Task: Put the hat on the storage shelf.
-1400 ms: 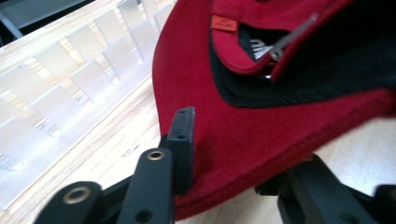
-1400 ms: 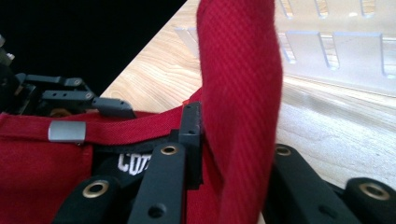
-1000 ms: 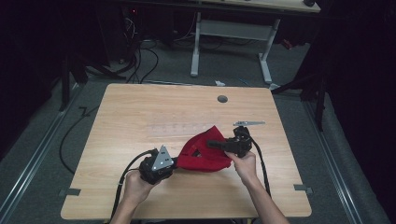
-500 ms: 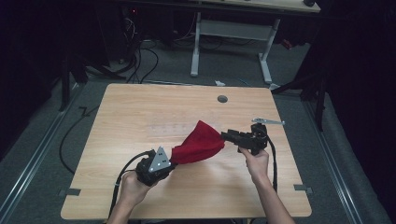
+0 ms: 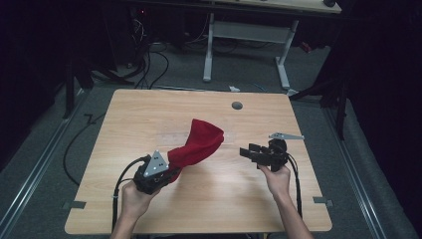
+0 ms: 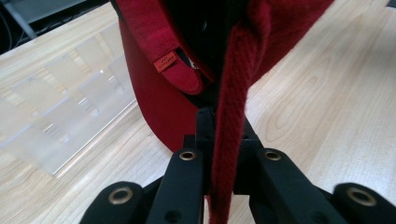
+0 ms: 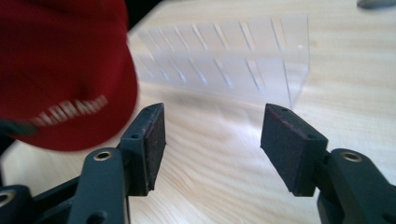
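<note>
Left tool [image 5: 166, 172] was clamped on the strap of the red cap [image 5: 199, 144], which hung above the counter [image 5: 149, 114] near its middle. Right tool [image 5: 246, 152] stood spread with nothing between its pads, just opened, clear of the cap. A clear rack [image 7: 224, 60] lay behind.
</note>
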### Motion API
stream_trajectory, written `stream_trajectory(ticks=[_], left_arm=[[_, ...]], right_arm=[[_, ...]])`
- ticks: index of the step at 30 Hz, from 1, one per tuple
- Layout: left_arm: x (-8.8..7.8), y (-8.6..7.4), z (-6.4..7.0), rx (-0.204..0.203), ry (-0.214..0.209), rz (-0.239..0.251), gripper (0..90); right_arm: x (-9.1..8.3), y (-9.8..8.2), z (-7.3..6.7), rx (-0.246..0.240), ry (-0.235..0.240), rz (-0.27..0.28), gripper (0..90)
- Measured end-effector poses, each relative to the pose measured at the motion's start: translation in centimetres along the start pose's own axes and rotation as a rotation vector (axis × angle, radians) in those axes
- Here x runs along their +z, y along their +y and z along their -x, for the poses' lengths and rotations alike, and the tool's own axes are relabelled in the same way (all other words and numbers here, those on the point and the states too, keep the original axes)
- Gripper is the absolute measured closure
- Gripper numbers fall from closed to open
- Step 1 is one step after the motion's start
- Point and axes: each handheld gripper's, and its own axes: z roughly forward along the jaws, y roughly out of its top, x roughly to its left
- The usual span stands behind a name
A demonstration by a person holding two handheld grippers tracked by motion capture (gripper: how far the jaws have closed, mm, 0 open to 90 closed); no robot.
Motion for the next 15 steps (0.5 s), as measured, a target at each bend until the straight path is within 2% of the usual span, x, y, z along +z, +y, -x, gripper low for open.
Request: stream_trajectory(ticks=[3, 5, 6, 7, 9, 10, 13, 15], left_arm=[[0.0, 0.1, -0.3, -0.021, 0.005, 0.007, 85.1], [0.0, 0.3, -0.4, -0.043, -0.001, 0.021, 85.1], [0.0, 0.3, -0.4, -0.043, -0.001, 0.021, 85.1], [0.0, 0.4, -0.5, -0.053, 0.000, 0.029, 85.1], [0.0, 0.8, -0.9, -0.089, 0.001, 0.046, 85.1], [0.0, 0.8, -0.9, -0.089, 0.001, 0.046, 85.1], [0.0, 1.0, -1.2, -0.102, 0.002, 0.053, 85.1], [-0.1, 1.1, -1.3, -0.111, 0.003, 0.058, 85.0]], right_arm=[[0.5, -0.7, 0.2, -0.014, -0.029, -0.016, 39.6], [1.1, -1.7, 0.4, -0.033, -0.086, -0.049, 38.9], [1.1, -1.7, 0.4, -0.033, -0.086, -0.049, 38.9], [1.5, -2.2, 0.7, -0.056, -0.130, -0.075, 38.2], [1.8, -2.8, 1.0, -0.080, -0.184, -0.098, 37.9], [1.8, -2.8, 1.0, -0.080, -0.184, -0.098, 37.9], [2.1, -3.5, 1.5, -0.095, -0.231, -0.112, 37.6], [2.3, -4.1, 1.8, -0.123, -0.286, -0.130, 37.5]])
